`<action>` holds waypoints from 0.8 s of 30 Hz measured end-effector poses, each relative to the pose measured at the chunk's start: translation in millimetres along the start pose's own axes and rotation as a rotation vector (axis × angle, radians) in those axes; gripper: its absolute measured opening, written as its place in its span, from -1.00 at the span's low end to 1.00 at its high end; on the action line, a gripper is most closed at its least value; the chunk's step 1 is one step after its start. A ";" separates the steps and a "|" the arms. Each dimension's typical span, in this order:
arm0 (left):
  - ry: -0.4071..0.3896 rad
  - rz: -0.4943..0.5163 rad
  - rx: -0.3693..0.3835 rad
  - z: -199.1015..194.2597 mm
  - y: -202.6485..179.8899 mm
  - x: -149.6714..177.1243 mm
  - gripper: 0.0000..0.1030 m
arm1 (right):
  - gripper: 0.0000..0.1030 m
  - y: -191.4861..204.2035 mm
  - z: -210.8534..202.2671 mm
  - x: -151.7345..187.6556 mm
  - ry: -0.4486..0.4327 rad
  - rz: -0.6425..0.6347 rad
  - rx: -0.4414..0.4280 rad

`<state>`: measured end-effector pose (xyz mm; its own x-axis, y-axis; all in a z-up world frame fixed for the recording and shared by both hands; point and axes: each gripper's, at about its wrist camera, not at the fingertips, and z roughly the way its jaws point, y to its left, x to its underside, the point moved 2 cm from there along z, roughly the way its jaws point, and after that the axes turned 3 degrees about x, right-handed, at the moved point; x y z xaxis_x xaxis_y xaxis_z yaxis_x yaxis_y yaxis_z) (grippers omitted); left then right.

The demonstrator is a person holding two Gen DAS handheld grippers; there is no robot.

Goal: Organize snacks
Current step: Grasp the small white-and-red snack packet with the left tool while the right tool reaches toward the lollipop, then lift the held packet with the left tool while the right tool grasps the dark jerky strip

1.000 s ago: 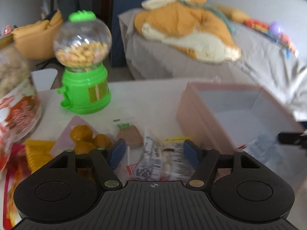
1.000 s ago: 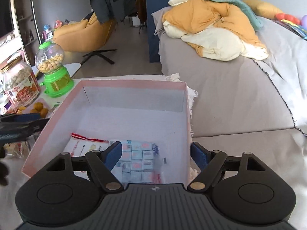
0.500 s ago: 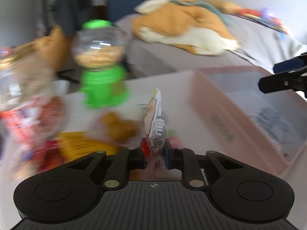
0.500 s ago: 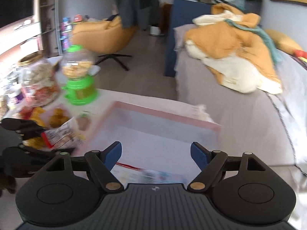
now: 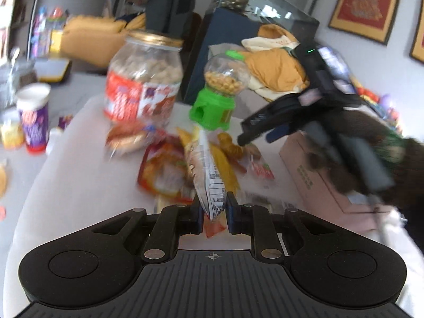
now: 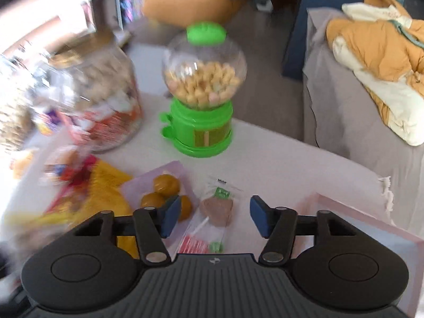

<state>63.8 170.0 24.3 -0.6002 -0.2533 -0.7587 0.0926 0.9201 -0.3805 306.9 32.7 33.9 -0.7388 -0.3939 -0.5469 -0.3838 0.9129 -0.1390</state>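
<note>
My left gripper (image 5: 214,212) is shut on a white and brown snack packet (image 5: 209,182), which stands upright between the pads above the snack pile (image 5: 164,169). My right gripper (image 6: 215,213) points down at the table and its jaws are closing. Between them, lower down on the table, lies a clear packet with a brown biscuit (image 6: 216,208); the pads do not touch it. A pack of round yellow pastries (image 6: 161,185) sits just left of it. In the left wrist view the right gripper (image 5: 257,137) hangs beside the pink box (image 5: 312,175), held by a gloved hand.
A green candy dispenser (image 6: 201,129) and a big jar with a red label (image 6: 92,100) stand at the back of the white table. The pink box corner (image 6: 371,228) is at the right. A purple cup (image 5: 33,116) stands far left. A bed with orange bedding lies behind.
My left gripper shut on the snack packet, lifted it and swung left. My right gripper left the pink box, moved left over the loose snacks, and its jaws narrowed.
</note>
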 end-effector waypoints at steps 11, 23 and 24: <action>0.052 -0.143 0.042 -6.0 14.4 39.8 -0.59 | -0.29 16.0 3.0 23.0 0.100 -0.014 -0.048; -0.039 -0.184 -0.090 -14.0 4.5 49.7 -0.59 | -0.22 27.3 -65.6 110.3 0.117 -0.010 -0.255; -0.054 -0.187 -0.106 -15.7 3.6 51.6 -0.59 | -0.20 27.9 -66.0 115.3 0.111 -0.006 -0.263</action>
<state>20.7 165.0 -7.9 -0.5550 -0.4360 -0.7084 -0.1022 0.8809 -0.4621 174.4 5.7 21.4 -0.7865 -0.4217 -0.4512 -0.5081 0.8571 0.0846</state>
